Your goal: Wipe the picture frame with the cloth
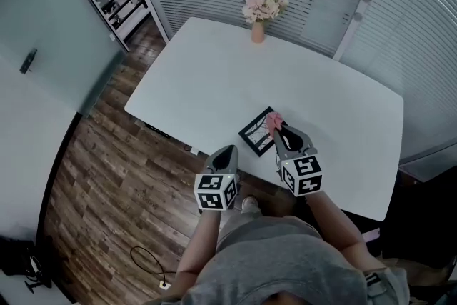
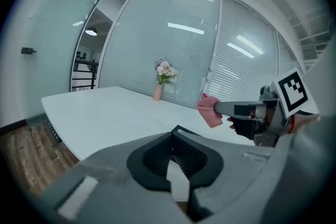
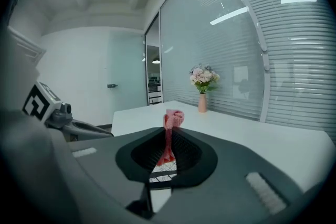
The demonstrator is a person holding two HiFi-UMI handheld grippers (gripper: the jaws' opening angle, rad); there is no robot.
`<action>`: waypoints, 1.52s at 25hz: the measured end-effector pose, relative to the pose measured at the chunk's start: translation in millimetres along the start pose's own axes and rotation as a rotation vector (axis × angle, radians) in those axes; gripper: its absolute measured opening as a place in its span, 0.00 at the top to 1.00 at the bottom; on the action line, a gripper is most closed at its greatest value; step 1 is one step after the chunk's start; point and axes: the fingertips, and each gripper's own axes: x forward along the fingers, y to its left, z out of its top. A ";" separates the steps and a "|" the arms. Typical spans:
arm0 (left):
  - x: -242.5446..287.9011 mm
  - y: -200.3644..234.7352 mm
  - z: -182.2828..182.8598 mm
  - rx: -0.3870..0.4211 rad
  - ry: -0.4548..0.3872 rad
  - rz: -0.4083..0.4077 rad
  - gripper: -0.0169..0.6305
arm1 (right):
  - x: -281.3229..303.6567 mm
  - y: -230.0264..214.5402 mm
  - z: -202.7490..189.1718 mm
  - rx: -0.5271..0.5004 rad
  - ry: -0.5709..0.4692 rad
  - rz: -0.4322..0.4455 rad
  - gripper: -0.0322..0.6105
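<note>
**Cloth Up Front, Frame Waiting**

Here we are at the near edge of the white bench (image 1: 214, 82). The right tool (image 1: 275, 123) has the pink cloth (image 1: 273, 117) pinched tight between its jaws, with a bunched wad poking out past the tips. That grip makes sense to me: a tuft out front gives a soft face to rub with, and the hard jaws stay off the frame.

The picture frame (image 1: 257, 133) lies flat on the bench, close to the near edge, with a dark border. The cloth hangs right over its far corner. Whether it touches, I can't call from here. In the right gripper view the frame's patterned face sits directly below, seen through the gap behind the jaws, so the line-up looks good for a first stroke.

Over to the left tool (image 1: 228, 152). Its jaws are fully together with nothing in them, and the tip hovers at the bench's near edge, near the frame's left side but not on it. My read is that it's placed there to pin the frame so it won't skate under the wiping.

The tally: two tools, one cloth, one picture frame, one bench. There's also one vase (image 1: 258, 32) of flowers at the far edge, well apart from the action.
</note>
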 end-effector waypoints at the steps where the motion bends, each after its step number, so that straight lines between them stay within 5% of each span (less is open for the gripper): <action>1: 8.0 1.5 -0.6 0.001 0.014 -0.014 0.97 | 6.5 -5.0 -1.7 -0.005 0.008 -0.011 0.89; 14: 74.1 8.9 -19.6 0.028 0.199 -0.178 0.86 | 66.8 -39.9 -36.9 -0.093 0.151 -0.105 0.89; 28: 100.3 14.5 -44.2 0.113 0.369 -0.197 0.77 | 99.0 -59.5 -62.9 -0.179 0.261 -0.150 0.89; 38: 101.5 14.8 -47.2 0.115 0.401 -0.208 0.77 | 106.5 -51.1 -79.0 -0.197 0.313 -0.108 0.89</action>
